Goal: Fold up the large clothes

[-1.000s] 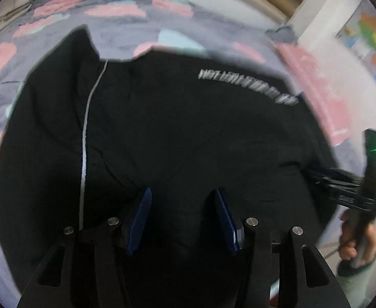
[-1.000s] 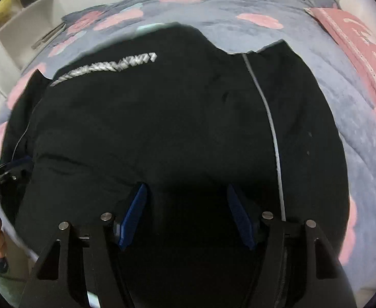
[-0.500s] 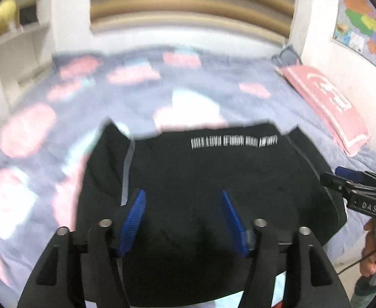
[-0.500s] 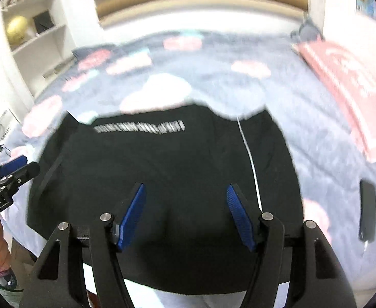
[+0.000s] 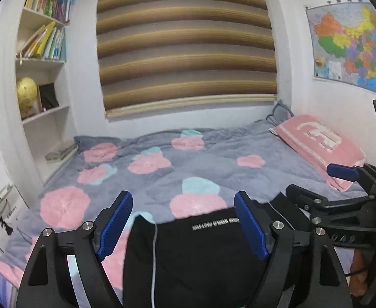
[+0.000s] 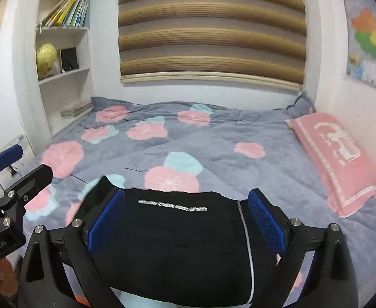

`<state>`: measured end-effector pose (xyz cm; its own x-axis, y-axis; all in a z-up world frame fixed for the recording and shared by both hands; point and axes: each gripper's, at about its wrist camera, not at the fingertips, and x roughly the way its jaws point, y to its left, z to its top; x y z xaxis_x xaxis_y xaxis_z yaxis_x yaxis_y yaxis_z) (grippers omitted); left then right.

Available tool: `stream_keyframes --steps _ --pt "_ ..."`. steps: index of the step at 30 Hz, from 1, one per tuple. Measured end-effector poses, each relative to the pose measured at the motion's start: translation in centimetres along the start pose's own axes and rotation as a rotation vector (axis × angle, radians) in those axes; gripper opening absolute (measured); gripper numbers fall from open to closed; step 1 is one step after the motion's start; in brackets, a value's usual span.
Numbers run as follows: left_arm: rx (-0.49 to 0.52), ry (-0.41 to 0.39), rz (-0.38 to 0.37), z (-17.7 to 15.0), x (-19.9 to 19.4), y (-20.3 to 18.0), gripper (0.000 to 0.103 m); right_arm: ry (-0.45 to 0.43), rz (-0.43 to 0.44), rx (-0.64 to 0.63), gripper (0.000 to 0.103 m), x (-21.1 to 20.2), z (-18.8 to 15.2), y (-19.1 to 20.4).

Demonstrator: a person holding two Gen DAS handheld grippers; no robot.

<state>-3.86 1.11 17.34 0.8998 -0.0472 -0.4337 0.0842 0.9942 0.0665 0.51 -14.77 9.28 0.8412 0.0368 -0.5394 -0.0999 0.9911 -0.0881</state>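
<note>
A black garment (image 5: 195, 256) with a line of white lettering and a thin white stripe lies folded flat at the near edge of the bed; it also shows in the right wrist view (image 6: 177, 243). My left gripper (image 5: 182, 220) is open and empty, held above and back from the garment. My right gripper (image 6: 185, 220) is open and empty too, likewise above the garment's near part. Each gripper shows at the side of the other's view: the right one (image 5: 342, 197) and the left one (image 6: 11, 177).
The bed has a grey quilt (image 6: 213, 143) with pink and teal flowers. A pink pillow (image 6: 336, 159) lies along the right wall. A white bookshelf (image 5: 41, 82) stands at the left, striped blinds (image 5: 185, 41) at the back, a map (image 5: 352, 43) on the right wall.
Both grippers have lifted and pulled back from close over the garment. The views now take in the whole bed and room. Both stay open and empty.
</note>
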Motion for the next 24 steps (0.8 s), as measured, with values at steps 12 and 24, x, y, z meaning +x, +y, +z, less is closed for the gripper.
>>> stream_keyframes --steps 12,24 --pt "-0.089 0.176 0.047 -7.5 3.5 1.1 0.082 0.146 0.000 -0.002 0.098 5.0 -5.3 1.2" --pt "-0.185 0.231 0.115 -9.1 5.4 4.3 0.082 0.230 -0.034 0.057 0.098 7.4 -7.3 -0.9"
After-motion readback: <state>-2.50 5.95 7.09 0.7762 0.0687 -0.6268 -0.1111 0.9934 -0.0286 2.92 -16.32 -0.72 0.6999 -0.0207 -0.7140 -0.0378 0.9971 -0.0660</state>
